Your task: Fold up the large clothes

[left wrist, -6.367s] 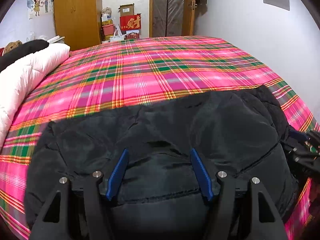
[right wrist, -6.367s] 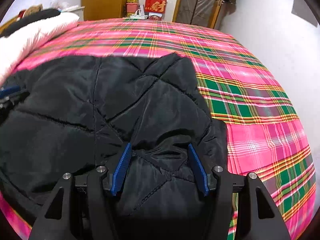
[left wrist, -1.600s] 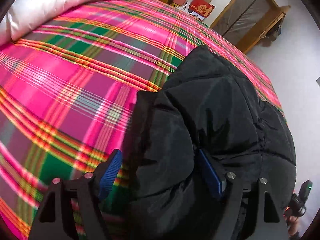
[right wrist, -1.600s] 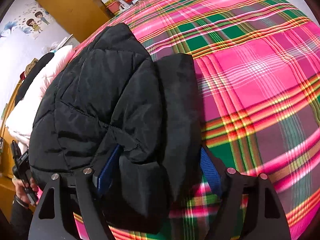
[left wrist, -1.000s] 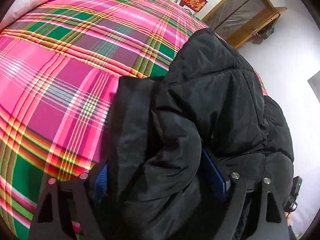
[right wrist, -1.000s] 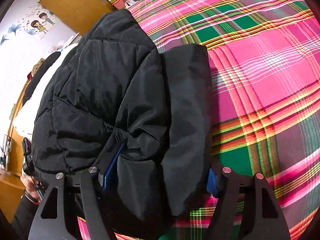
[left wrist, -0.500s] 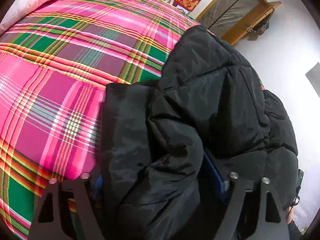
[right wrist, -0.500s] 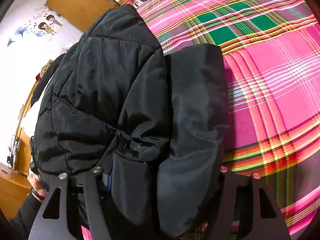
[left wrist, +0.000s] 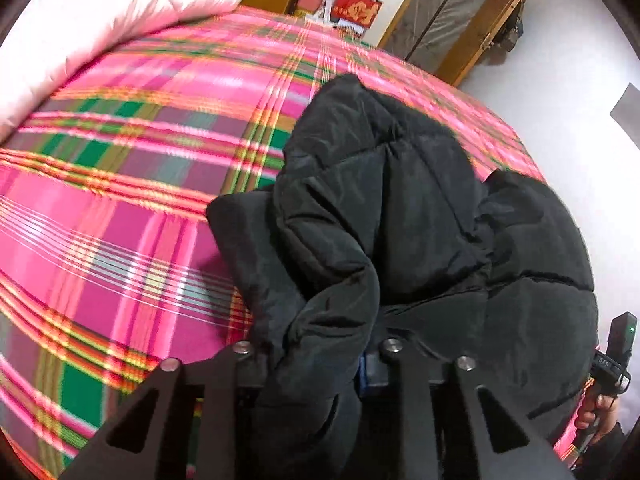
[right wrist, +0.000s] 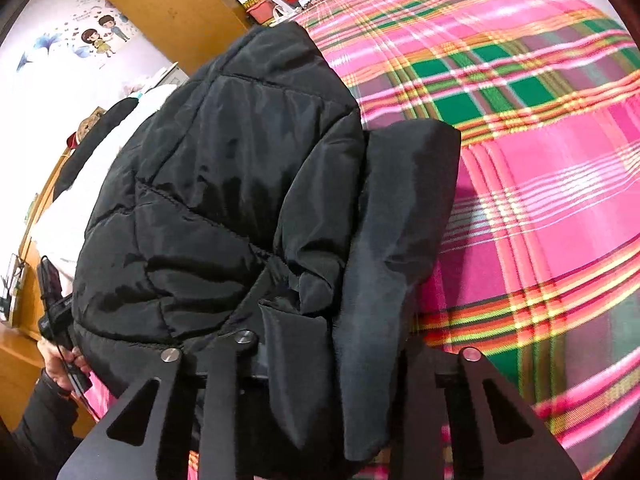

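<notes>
Both your left hand-held gripper (left wrist: 316,364) and right hand-held gripper (right wrist: 320,344) clamp thick bunches of the black quilted puffer jacket (left wrist: 420,216) over the pink plaid bed (left wrist: 120,200); slippery padding may slide free, collapsing your fold

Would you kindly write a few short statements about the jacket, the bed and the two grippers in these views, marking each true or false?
1. The puffer jacket is black. True.
2. The bedspread is plain blue. False: it is a pink, green and yellow plaid.
3. The left gripper has jacket fabric bunched between its jaws. True.
4. The right gripper hangs open, clear of the jacket. False: its jaws are buried in jacket fabric.
5. A white quilt lies at the bed's far side. True.
</notes>
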The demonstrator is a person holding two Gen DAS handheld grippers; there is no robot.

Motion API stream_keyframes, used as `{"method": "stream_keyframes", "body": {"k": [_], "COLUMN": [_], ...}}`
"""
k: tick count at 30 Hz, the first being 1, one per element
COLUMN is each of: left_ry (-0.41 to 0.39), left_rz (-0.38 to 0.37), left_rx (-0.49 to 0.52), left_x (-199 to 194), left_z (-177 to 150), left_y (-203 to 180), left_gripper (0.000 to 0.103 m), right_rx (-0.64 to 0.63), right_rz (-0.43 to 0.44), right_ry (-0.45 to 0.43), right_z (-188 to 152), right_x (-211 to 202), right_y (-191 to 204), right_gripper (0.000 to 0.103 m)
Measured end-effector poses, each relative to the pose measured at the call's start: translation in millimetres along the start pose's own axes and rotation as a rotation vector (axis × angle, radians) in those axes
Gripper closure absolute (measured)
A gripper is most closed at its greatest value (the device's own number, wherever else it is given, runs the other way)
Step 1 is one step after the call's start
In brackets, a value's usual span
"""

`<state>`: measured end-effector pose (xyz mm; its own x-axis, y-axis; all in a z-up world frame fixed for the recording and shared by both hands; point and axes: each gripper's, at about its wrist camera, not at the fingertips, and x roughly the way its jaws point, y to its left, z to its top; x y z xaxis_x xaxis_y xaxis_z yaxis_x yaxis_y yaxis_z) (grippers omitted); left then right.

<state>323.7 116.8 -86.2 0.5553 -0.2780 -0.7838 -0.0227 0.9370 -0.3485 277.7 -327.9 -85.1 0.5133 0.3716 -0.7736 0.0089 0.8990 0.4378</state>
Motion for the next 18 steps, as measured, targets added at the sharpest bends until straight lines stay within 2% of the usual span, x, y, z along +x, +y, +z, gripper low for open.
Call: {"method": "stream_keyframes", "body": {"k": [12,18], "left_ry": [-0.107,-0.153], "left_rz": [-0.031,-0.047], "left_rx": [0.020,0.031], "left_x": [-82.4,-116.2], "left_z": [9.0,20.2], "left_y": [-19.5,-15.3], "left_gripper": [0.079,0.079], "right_rx": [-0.038,-0.042], "right_rz": [0.037,0.069], "right_ry": [-0.081,-0.115], "right_z": [-0.8,7.1], "right_x": [-72.5,-86.3], "right_y": [31.9,50.1], "right_gripper": [0.079,0.079]}}
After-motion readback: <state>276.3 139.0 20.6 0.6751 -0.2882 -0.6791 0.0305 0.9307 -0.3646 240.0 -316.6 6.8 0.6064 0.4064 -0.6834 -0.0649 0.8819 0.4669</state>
